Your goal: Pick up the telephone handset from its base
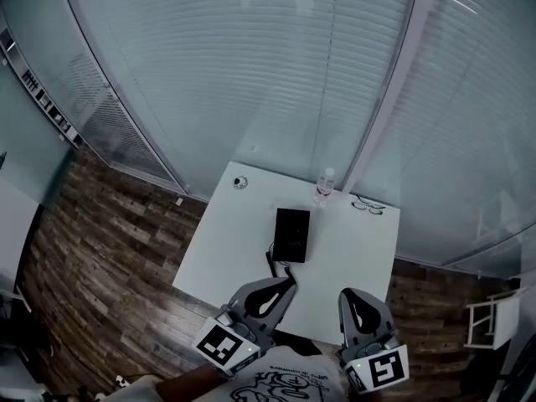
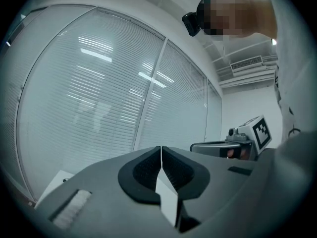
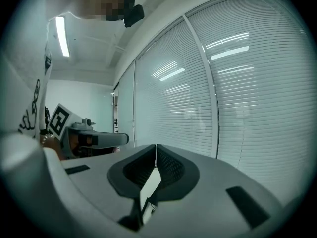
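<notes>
A black telephone [image 1: 292, 233], handset resting on its base, lies in the middle of a small white table [image 1: 234, 249]; its cord [image 1: 270, 260] trails toward the near edge. My left gripper [image 1: 289, 281] hovers over the table's near edge, just short of the phone, jaws shut with nothing between them. My right gripper [image 1: 347, 295] is beside it at the near right, also shut and empty. In the left gripper view the jaws [image 2: 161, 155] meet; the right gripper view shows its jaws [image 3: 156, 152] pressed together. Both point level at the window blinds, and neither shows the phone.
A clear water bottle [image 1: 325, 182] stands at the table's far edge, a pair of glasses [image 1: 368, 205] lies at the far right corner, and a small round object [image 1: 240, 182] at the far left. Glass walls with blinds [image 1: 276, 74] enclose the table. Wood floor [image 1: 109, 233] lies to the left.
</notes>
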Motion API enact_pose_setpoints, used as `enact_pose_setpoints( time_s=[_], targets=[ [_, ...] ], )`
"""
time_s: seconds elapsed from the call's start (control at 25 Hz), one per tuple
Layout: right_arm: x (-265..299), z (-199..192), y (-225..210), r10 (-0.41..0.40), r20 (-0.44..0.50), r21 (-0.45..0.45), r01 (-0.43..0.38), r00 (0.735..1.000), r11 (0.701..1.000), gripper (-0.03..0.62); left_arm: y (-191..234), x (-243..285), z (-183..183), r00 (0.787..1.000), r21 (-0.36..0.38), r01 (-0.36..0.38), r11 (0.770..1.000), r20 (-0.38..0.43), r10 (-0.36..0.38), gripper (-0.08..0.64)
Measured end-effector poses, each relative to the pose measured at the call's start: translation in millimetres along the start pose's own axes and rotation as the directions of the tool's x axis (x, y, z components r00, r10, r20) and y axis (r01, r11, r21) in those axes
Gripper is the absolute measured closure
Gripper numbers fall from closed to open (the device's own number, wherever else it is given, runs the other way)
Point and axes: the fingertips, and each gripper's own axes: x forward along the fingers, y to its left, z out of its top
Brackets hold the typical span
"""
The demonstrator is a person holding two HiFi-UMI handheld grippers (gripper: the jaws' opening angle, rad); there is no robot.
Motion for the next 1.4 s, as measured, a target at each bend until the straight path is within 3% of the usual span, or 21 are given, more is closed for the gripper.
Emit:
enact_pose_setpoints(
  time_s=[0.4,0.76,0.96,1.28,1.4],
  targets=[
    [19.9,-1.2,-41.9,0.022,0.003,0.023,-0.022,1.0,0.999,0.586,7.6,42.9,4.7,1.0,-0.005,-0.026,1.0,0.002,0.026,0.552],
    [53.2,5.8,-39.0,0.027,0.011,0.034,-0.027,1.0,0.999,0.586,35.6,48.3,7.1,1.0,0.002,-0.016,1.0,-0.024,0.016,0.552],
    [69.2,3.3,-31.1,0.015,0.006,0.039,-0.015,1.0,0.999,0.586,59.8,50.6,-9.7,0.998,-0.021,0.002,1.0,-0.055,-0.003,0.552],
    [82.2,8.6,-23.9,-0.002,-0.016,0.031,0.002,1.0,1.0,0.586,104.9,59.0,-55.5,0.989,-0.064,-0.045,0.997,-0.142,0.036,0.551],
    [86.4,8.2,-24.1,-0.008,-0.022,0.029,0.009,1.0,1.0,0.586,123.1,65.8,-74.3,0.984,-0.03,-0.065,0.997,-0.17,0.059,0.551]
  ],
)
